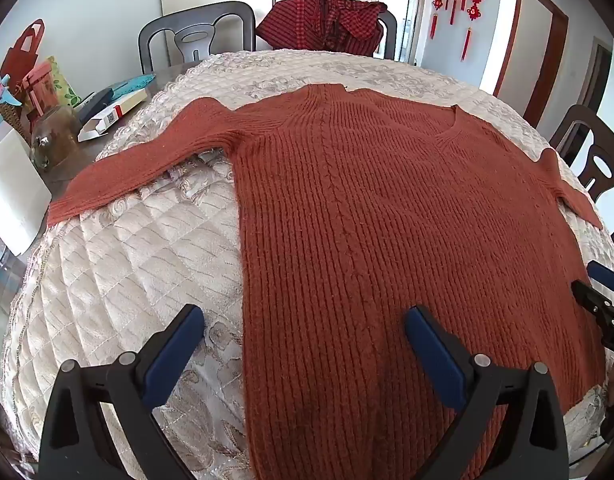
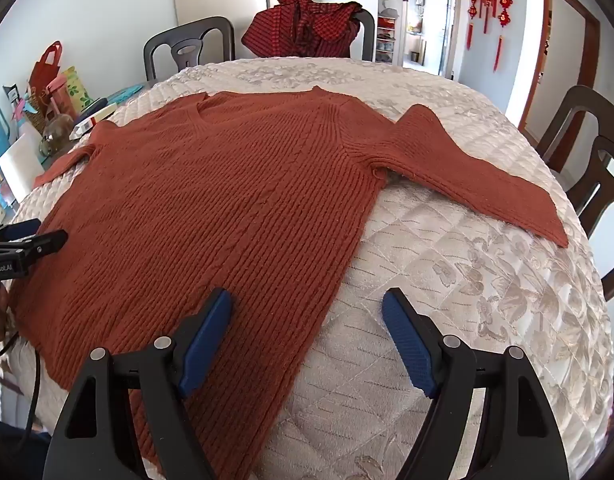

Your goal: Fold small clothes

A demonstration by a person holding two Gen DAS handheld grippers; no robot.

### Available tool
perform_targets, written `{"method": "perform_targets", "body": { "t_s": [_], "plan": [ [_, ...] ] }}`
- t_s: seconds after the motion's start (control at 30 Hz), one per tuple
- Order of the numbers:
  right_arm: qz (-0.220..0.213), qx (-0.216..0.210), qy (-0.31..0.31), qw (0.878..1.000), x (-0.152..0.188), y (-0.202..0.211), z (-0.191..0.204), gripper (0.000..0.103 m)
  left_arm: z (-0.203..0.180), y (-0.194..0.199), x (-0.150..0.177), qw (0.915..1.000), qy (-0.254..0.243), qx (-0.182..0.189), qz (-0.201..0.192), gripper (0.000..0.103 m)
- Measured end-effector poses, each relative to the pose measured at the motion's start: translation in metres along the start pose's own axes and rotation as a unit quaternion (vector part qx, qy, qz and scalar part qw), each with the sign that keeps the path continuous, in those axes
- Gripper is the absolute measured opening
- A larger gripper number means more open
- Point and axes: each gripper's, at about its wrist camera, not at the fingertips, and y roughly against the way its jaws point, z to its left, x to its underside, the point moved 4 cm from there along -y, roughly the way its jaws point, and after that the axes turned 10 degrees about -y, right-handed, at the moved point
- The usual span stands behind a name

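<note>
The left gripper hangs wide open at the near edge of the table, its blue pads spread far apart with nothing between them: the left pad is over the quilted cover, the right pad over the sweater, so the jaws straddle the sweater's left side edge near the hem. No pad presses on the knit as far as the view shows. The right gripper is likewise fully open and empty, straddling the sweater's right side edge, left pad above the knit, right pad above the cover. Each gripper also shows at the rim of the other's view, just beside the sweater's lower corners. The rust-red ribbed sweater lies flat, front up, on the cover, neckline away from the cameras, both sleeves spread out to the sides and angled toward the near edge. Past the table stand chairs, one draped with a red checked garment. Boxes and bags crowd the table's left end.
</note>
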Motion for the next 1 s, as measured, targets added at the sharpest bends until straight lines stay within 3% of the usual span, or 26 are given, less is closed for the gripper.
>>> {"method": "perform_targets", "body": {
  "t_s": [1.0],
  "plan": [
    [-0.002,-0.001,-0.001,1.0,0.0001,0.0007,-0.0008,0.078,0.0033,-0.0004,-0.0006,1.0,-0.002,-0.004,-0.001,0.103]
  ]
}}
